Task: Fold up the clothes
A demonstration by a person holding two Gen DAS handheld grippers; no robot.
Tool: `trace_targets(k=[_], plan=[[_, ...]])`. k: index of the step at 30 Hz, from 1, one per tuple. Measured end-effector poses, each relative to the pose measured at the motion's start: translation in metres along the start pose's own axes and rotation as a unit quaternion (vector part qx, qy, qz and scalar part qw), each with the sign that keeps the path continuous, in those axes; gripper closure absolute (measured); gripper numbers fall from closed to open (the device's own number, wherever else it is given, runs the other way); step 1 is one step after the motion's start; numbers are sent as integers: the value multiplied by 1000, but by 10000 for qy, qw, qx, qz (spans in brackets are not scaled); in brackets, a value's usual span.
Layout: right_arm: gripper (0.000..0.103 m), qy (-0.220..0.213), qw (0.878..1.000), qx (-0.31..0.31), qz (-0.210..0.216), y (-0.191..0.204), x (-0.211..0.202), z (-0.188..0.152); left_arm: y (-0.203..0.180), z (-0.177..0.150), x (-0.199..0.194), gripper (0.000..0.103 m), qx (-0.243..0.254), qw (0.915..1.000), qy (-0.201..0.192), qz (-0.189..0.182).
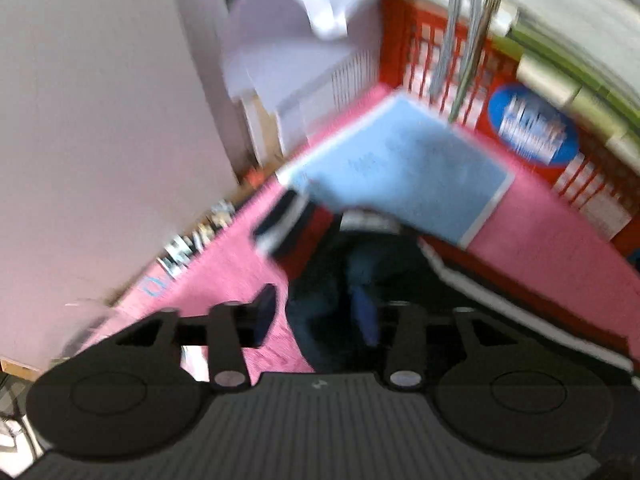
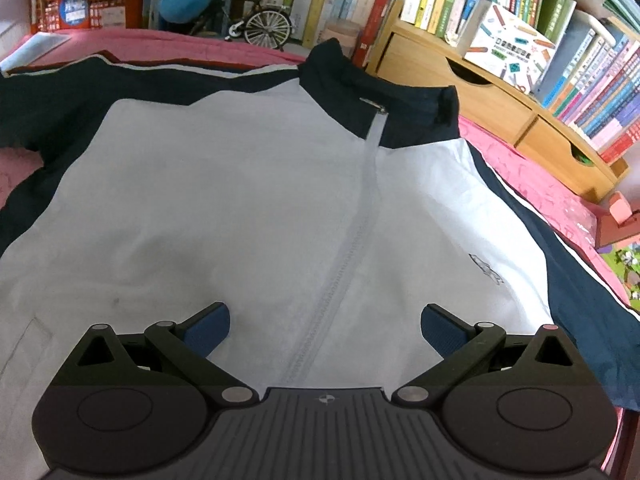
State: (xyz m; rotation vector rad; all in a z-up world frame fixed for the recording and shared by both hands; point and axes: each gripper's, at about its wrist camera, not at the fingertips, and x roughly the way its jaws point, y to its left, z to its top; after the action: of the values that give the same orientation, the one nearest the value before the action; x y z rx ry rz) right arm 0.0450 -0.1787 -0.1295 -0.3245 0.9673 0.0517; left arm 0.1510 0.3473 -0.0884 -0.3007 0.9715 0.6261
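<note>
I am looking down my right gripper [image 2: 325, 326] at the jacket [image 2: 256, 200], which is lying flat and front-up on the pink cover [image 2: 532, 176], collar [image 2: 384, 92] at the far end. Its zipper [image 2: 352, 240] is running away from me, slightly right of straight ahead, so the jacket's long axis is lying nearly along my reach. The right jaws are standing wide apart over the white chest panel, gripping nothing; whether they are brushing the cloth I cannot say.

My left gripper [image 1: 320, 316] is hanging over the dark sleeve [image 1: 360, 280] at the jacket's edge, so that hand is nearer the sleeve I judge should fold in first. That view is smeared; the jaws seem partly parted, and I cannot tell whether they are pinching fabric.
</note>
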Motion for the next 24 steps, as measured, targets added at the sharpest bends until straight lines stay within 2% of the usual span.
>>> trace_targets(k=[1, 2, 4, 6, 9, 12, 13, 15, 18, 19, 21, 24], plan=[[0, -2, 10000, 46, -8, -1, -1, 0, -1, -3, -10, 39, 2, 9998, -201, -31], [0, -2, 9999, 103, -12, -3, -2, 0, -8, -5, -22, 36, 76, 9989, -452, -112], [0, -1, 9997, 231, -30, -7, -4, -1, -15, -16, -42, 35, 407, 9954, -807, -303], [0, 28, 9993, 367, -65, -12, -5, -2, -25, -28, -52, 35, 774, 9913, -914, -553], [0, 65, 9983, 569, -77, -19, -6, -3, -48, -46, -49, 35, 1417, 9810, -830, -1037], [1, -34, 9964, 841, -7, -28, -11, -3, -73, -61, -34, 35, 1816, 9733, -704, -1213], [6, -70, 9953, 962, 64, -32, -13, -3, -79, -65, -29, 36, 1893, 9719, -675, -1227], [12, -77, 9915, 1270, 289, -41, -15, -2, -88, -73, -10, 36, 2049, 9724, -537, -980], [21, 0, 9867, 1587, 353, -53, -14, -6, -81, -76, 14, 40, 2014, 9786, -290, -315], [21, 32, 9857, 1658, 312, -57, -13, -8, -78, -76, 23, 37, 1999, 9795, -208, -92], [21, 97, 9833, 1803, 221, -65, -11, -12, -66, -70, 30, 38, 1807, 9825, -290, 336], [21, 201, 9781, 2071, 27, -80, -9, -22, -52, -58, 32, 47, 1496, 9843, -123, 924]])
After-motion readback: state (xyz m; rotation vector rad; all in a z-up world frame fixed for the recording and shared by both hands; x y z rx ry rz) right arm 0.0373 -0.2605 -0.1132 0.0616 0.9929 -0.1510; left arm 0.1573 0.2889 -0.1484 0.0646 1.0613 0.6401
